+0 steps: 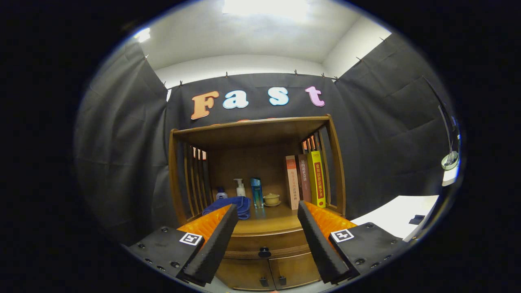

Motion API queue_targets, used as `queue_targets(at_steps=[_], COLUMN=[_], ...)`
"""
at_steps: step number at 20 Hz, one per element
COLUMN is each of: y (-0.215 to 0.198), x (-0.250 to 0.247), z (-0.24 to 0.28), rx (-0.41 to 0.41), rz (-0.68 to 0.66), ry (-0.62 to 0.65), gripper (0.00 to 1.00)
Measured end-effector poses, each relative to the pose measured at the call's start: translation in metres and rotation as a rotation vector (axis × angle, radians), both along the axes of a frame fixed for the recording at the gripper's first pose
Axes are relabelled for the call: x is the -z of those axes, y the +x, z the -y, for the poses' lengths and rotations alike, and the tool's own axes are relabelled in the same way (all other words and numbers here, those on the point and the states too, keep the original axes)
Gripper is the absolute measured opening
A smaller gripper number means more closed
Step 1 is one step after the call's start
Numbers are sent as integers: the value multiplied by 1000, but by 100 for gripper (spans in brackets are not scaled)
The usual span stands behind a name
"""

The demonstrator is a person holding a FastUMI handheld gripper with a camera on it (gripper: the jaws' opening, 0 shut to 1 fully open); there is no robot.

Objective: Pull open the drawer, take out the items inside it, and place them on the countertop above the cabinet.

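drawer (264, 243): I see its front and knob; inside hidden.
blue cloth (234, 204): left finger (213, 240) covers part.
lower doors (268, 273): bottoms cut off.
gripper (266, 211): fingers apart, holding nothing.

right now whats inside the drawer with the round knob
Cannot tell: the drawer is shut, so its front hides whatever it holds. Only its dark knob shows, between the fingers of the open hand-held gripper. The countertop above carries bottles and books.

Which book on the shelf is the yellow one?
The yellow book is the outermost of the three upright books, right by the cabinet's slatted side. The other two are reddish-brown and orange-and-white. The open gripper is empty, its fingers apart either side of the drawer knob.
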State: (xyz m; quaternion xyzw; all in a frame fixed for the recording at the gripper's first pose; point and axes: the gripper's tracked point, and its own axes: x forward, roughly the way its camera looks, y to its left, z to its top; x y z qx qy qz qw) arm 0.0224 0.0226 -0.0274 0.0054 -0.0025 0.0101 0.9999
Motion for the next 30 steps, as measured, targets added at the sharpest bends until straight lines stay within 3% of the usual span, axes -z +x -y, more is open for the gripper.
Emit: queue_targets(at_steps=[8,14,20,22,30], y=[20,37,64,74,95], x=[113,217,281,301,322], z=[-22,-35,-16,-14,-8], rx=[-63,-127,-90,-86,-67], rz=[-75,-185,-287,-316,-339], ry=[-105,-71,-105,-84,-120], gripper=[99,99,98,96,64])
